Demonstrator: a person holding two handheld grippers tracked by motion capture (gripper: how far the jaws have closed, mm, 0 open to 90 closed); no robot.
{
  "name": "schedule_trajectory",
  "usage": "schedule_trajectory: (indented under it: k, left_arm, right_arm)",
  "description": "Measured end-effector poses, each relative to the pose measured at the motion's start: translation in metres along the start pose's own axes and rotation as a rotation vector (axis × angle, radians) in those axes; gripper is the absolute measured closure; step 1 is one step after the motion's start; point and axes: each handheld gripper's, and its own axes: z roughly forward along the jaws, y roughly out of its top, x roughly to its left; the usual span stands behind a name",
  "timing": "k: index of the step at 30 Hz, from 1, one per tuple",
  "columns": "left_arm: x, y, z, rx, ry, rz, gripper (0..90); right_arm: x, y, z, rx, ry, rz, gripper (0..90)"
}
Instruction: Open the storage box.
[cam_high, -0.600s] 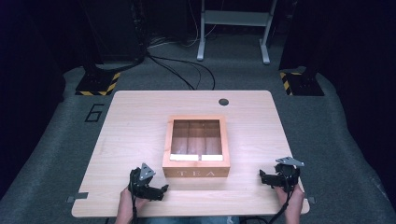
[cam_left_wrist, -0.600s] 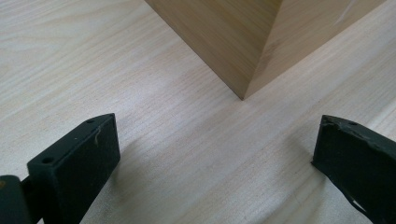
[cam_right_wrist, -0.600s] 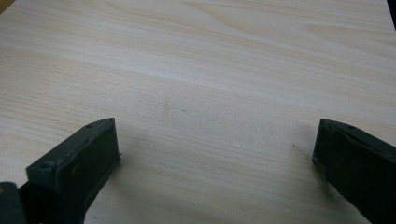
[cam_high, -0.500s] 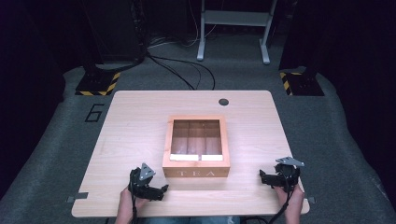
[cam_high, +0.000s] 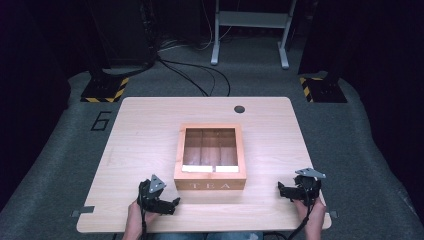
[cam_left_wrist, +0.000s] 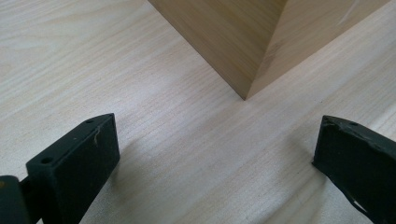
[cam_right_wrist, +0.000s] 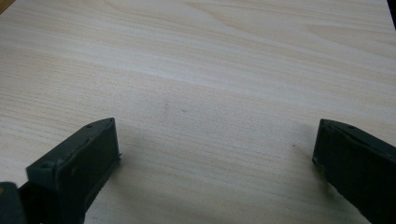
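At the near edge of the desk (cam_high: 150, 130), two hands come in from the bottom of the high view, each holding a claw. The left claw (cam_high: 172, 204) rests low over the wood near the left front corner of the tea box (cam_high: 210, 185), pointing right toward it. In the left gripper view its two black jaws stand spread wide with bare wood between them, and the near corner of the box rises just beyond the gap, apart from both jaws. The right claw (cam_high: 281, 189) sits near the right near corner of the desk, well apart from the box, pointing left. In the right gripper view its jaws are likewise spread wide, holding nothing, with pale wood grain running across between them.

Farther in, the wooden box stands at the middle of the desk, the word TEA on its near wall. Through its top, wooden dividers show, with two pale strips lying along the near inner side. Beyond the box, a round dark cable hole (cam_high: 239, 109) sits near the far edge. Past the desk, grey floor carries a painted 6 (cam_high: 101, 120), black cables (cam_high: 200, 80) and a white metal stand (cam_high: 250, 30).
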Motion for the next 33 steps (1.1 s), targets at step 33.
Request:
schedule_trajectory:
  k: [33]
  left_arm:
    - [-0.005,0.039,-0.011,-0.201,-0.074,-0.012,0.4]
  right_arm:
    - [0.0,0.0,0.0,-0.001,-0.001,-0.001,0.0]
